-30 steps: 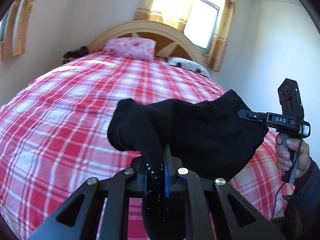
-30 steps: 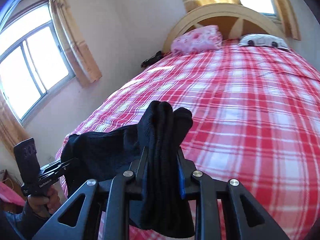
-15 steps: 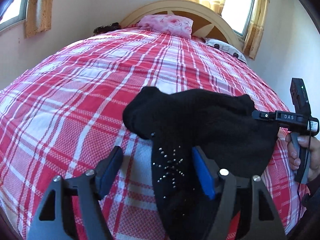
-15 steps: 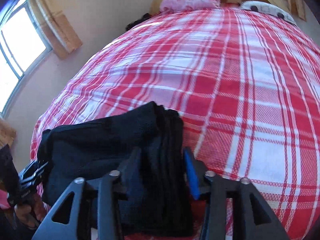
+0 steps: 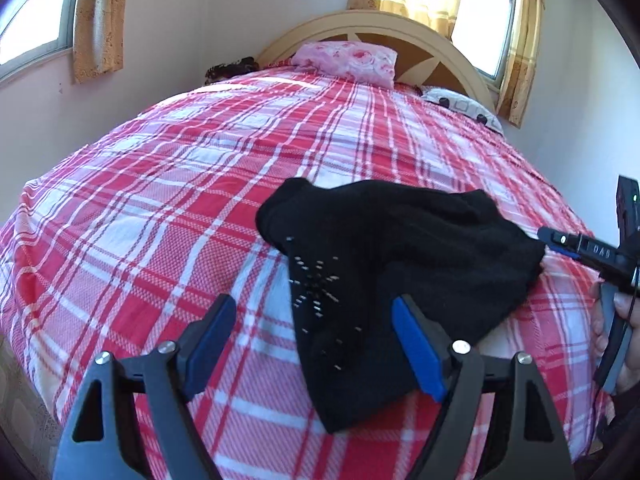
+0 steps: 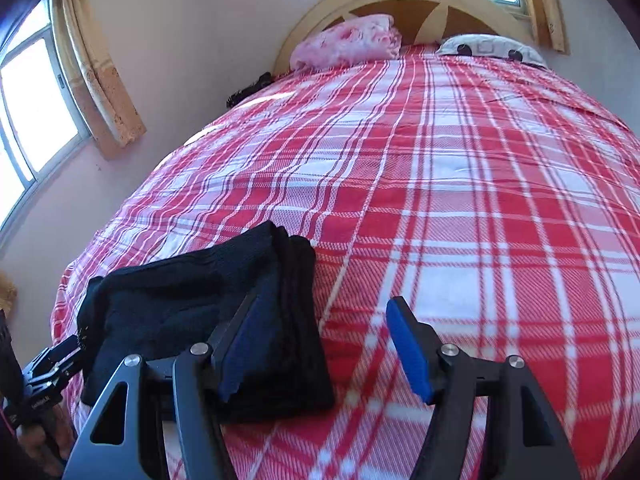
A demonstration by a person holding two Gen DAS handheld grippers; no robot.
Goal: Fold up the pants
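The black pants [image 5: 404, 240], folded into a thick bundle, lie on the red plaid bed [image 5: 160, 220] near its front edge. My left gripper [image 5: 314, 312] hangs over the bundle's left end. Its jaws are opening, with the studded cloth loose between the blue pads [image 5: 416, 344]. In the right wrist view the pants [image 6: 180, 304] lie at lower left. My right gripper [image 6: 325, 308] is over their right end with its jaws opening. The stacked folds sit against the left pad [image 6: 248, 340], and bare sheet lies under the rest of the gap. Each gripper appears at the edge of the other's view.
A pink floral pillow [image 5: 346, 58] and a white patterned pillow [image 5: 460, 106] lie by the arched headboard [image 5: 380, 28]. A dark item [image 5: 232, 70] sits at the far left corner. Curtained windows flank the bed. A hand [image 5: 616, 332] holds the right gripper's handle.
Both grippers sank toward the bed and went from shut on the pants to open. The pants, lifted before, now lie on the sheet.
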